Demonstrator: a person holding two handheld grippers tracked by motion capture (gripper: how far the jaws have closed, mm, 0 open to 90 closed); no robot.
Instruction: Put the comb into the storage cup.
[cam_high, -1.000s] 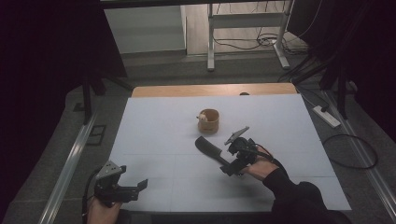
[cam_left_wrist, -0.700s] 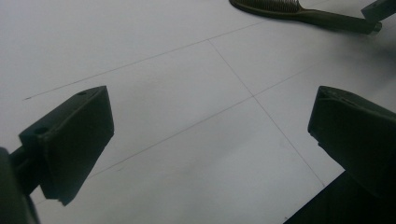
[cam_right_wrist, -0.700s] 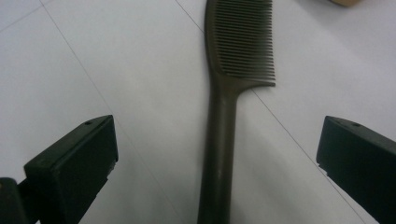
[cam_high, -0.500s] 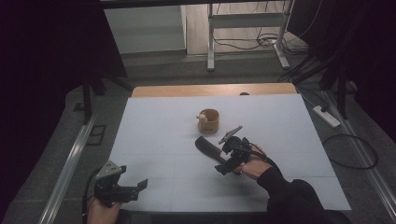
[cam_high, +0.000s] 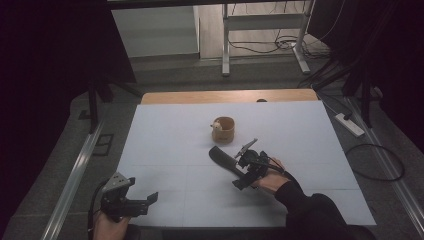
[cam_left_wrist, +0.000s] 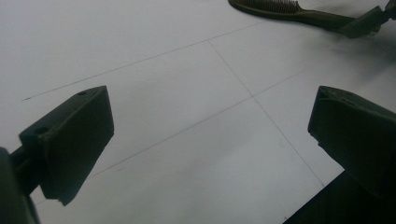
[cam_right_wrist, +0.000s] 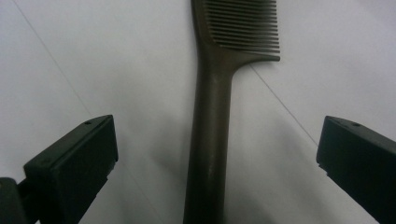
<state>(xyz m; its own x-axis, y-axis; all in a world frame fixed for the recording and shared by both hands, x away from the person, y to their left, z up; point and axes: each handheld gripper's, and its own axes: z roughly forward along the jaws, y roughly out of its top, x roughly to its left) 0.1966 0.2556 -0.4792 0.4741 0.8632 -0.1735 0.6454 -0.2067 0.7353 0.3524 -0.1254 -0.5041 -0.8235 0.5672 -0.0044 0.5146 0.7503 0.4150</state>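
Right now, status by item:

Right tongs (cam_right_wrist: 217, 154): released, jaws spread wide, one at the lower left and one at the lower right of the right gripper view. In the high view I see them (cam_high: 239, 181) at centre right, held in my right hand (cam_high: 270, 181).

Comb (cam_right_wrist: 212, 126): its handle runs up the middle of the right gripper view, straight between the two jaws, with clear gaps on both sides; neither jaw touches it. The toothed head sits at the top of that frame. It lies flat on the tabletop (cam_high: 165, 150), and in the high view it (cam_high: 223, 159) stretches from the tongs toward the upper left.

Left tongs (cam_left_wrist: 210, 140): also released, jaws well apart with bare tabletop between them. In the high view they (cam_high: 150, 198) wait at the lower left edge, well apart from the comb, which shows at the top right of the left gripper view (cam_left_wrist: 289, 11).

Cup (cam_high: 223, 129): a small tan cup stands just above the comb's head in the high view, apart from it.

Progress: I judge the approach is made and the handle is lined up between the jaws; nothing is gripped yet.

Left to do: close on the handle, lift, then carry the comb, likely to the cup.
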